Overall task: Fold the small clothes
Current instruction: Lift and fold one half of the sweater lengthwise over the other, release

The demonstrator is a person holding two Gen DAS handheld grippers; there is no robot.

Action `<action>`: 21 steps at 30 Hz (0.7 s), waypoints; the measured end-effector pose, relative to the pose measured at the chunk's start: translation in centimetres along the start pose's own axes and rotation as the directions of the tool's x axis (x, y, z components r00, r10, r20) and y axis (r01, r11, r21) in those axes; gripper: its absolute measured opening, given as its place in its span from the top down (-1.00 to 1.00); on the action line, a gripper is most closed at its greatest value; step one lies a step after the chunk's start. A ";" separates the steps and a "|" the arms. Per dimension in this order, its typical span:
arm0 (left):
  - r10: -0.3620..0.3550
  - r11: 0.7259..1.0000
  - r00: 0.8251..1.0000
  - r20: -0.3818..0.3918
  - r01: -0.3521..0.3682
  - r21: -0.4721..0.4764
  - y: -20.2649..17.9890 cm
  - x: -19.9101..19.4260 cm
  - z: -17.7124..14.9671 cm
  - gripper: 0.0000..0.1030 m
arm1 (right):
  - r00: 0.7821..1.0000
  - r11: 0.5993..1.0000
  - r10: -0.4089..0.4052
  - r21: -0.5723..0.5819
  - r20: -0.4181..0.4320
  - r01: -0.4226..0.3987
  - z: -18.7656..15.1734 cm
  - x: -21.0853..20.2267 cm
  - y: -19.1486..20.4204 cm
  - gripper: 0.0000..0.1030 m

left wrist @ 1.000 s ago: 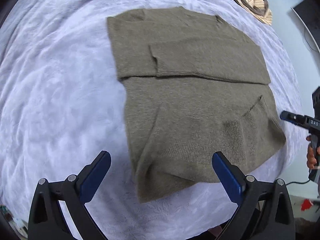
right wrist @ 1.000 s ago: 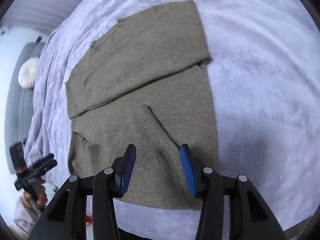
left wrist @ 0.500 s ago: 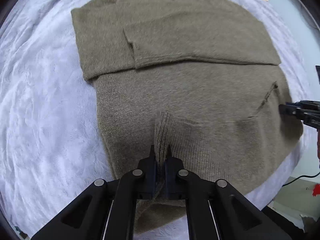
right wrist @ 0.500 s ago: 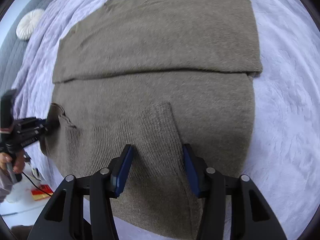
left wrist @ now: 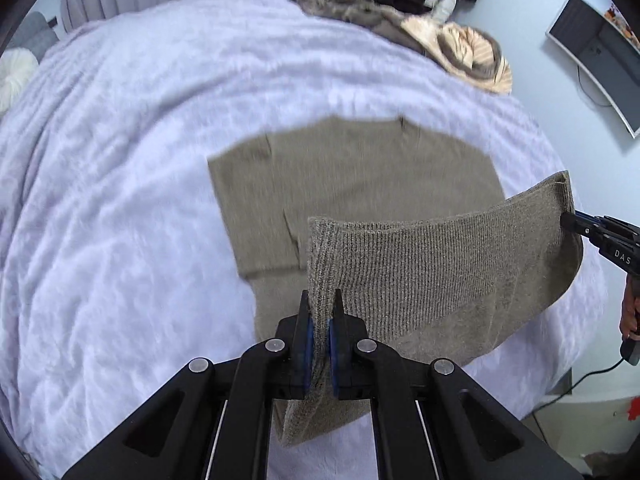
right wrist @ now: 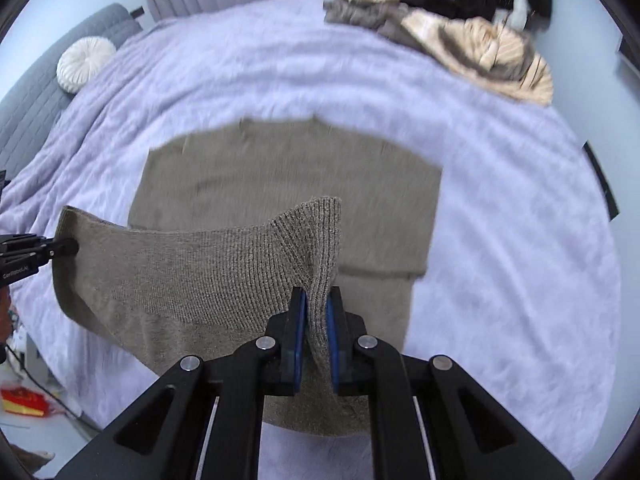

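left wrist view: the left gripper (left wrist: 319,320) points steeply down at the bed (left wrist: 120,200). its black arms meet in the middle, and its blue pads (left wrist: 307,336) are pinched tight on the near hem of the sweater (left wrist: 360,176). the sweater is a soft, fuzzy knit in a dull brown-green, with thin ribs along the hem. the hem is lifted off the bed and hangs like a band between the two grippers. the right gripper (left wrist: 568,222) pokes in from the right edge and holds the other corner of the hem. a bit of a hand (left wrist: 630,312) shows below it. the far part of the sweater lies flat on the fluffy pale purple cover, neck end away from the camera, with a sleeve folded across it. its long way runs from the camera toward the far side of the bed. a heap of clothes (left wrist: 448,36) lies at the far right corner.

right wrist view: the right gripper (right wrist: 316,320) also tilts down. its jaws are closing, and the blue pads (right wrist: 332,332) squeeze a bunched fold of the ribbed hem. the lifted band runs left to the left gripper (right wrist: 70,247), which grips the left corner. the rest of the sweater (right wrist: 288,168) lies flat beyond, neck end far away. a round white pillow (right wrist: 86,64) sits on a grey couch (right wrist: 36,92) at the left.
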State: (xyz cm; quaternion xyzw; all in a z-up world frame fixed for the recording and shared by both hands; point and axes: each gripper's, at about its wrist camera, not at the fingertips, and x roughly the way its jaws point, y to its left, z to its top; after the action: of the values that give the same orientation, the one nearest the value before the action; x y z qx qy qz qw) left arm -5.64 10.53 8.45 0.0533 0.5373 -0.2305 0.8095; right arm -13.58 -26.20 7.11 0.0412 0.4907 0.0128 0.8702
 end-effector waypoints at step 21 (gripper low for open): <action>0.234 0.972 0.972 0.008 -0.234 -0.006 4.1 20.0 12.6 0.86 | 0.998 0.998 -0.059 0.036 -0.027 0.060 11.2 19.6 -4.9 0.80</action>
State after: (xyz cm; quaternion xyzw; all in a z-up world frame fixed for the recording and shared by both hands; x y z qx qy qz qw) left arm 13.11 3.67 -4.89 0.1132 0.5244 -0.1323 0.8335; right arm 6.07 -30.50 -4.19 0.0427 0.5031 -0.0216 0.8629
